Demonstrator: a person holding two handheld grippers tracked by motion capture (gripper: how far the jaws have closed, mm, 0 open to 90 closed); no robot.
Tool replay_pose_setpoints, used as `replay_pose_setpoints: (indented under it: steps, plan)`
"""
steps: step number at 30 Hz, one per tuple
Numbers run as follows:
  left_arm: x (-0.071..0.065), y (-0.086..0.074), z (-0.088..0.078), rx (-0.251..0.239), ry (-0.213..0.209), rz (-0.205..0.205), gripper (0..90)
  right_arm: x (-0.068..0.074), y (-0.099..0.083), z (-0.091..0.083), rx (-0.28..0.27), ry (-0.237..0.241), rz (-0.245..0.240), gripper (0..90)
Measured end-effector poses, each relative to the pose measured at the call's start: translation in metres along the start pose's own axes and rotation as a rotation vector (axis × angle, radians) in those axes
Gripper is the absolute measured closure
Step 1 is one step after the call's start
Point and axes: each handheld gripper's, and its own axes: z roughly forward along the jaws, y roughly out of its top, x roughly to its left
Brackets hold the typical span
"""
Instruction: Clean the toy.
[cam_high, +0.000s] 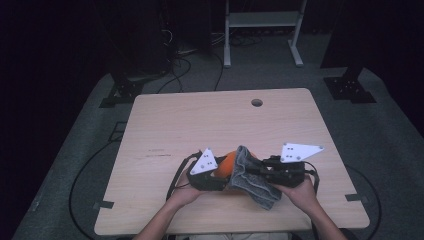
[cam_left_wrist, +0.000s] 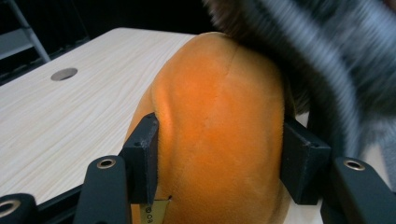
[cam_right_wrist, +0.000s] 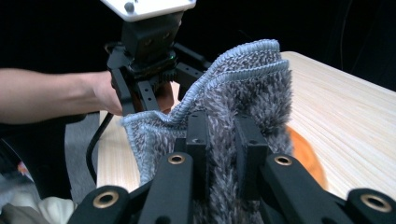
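Observation:
An orange plush toy sits squeezed between the jaws of my left gripper, whose pads press into both its sides. From above, the orange plush toy peeks out between the two grippers near the table's front edge. A grey fluffy cloth is pinched in my right gripper, its hemmed edge standing up above the jaws. The grey cloth drapes over the plush from the right, with my right gripper on it and my left gripper opposite.
The pale wooden table has a round cable hole at its far side. Dark stands and cables lie on the carpet behind the table, and a white frame stands farther back.

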Motion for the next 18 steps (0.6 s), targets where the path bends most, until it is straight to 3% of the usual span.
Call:
replay_pose_setpoints:
  steps: [3,5,9,12,15,16,17,18]
  plan:
    - [0.002,-0.004,-0.001,0.034,0.002,0.007,38.4,-0.009,-0.006,0.009,0.021,0.009,0.044,77.9]
    - [0.007,-0.010,0.001,0.064,-0.021,-0.008,35.3,-0.013,-0.013,0.011,0.039,0.003,0.066,77.9]
    - [0.013,-0.012,0.000,0.040,-0.064,-0.038,18.6,-0.023,-0.030,0.011,0.038,0.011,0.128,77.9]
    - [0.023,-0.016,-0.006,0.049,-0.035,-0.068,11.2,-0.027,-0.034,0.005,0.053,-0.013,0.130,77.9]
    - [0.031,-0.024,-0.004,0.072,-0.055,-0.109,10.6,-0.037,-0.046,-0.005,0.051,-0.043,0.174,77.8]
    - [0.033,-0.027,0.000,0.098,-0.092,-0.108,13.8,-0.039,-0.048,-0.007,0.047,-0.048,0.185,77.8]
    - [0.032,-0.028,0.003,0.100,-0.105,-0.102,20.9,-0.043,-0.053,-0.010,0.047,-0.054,0.200,77.7]
    - [0.030,-0.029,0.005,0.097,-0.098,-0.094,22.6,-0.045,-0.055,-0.011,0.051,-0.052,0.212,77.6]
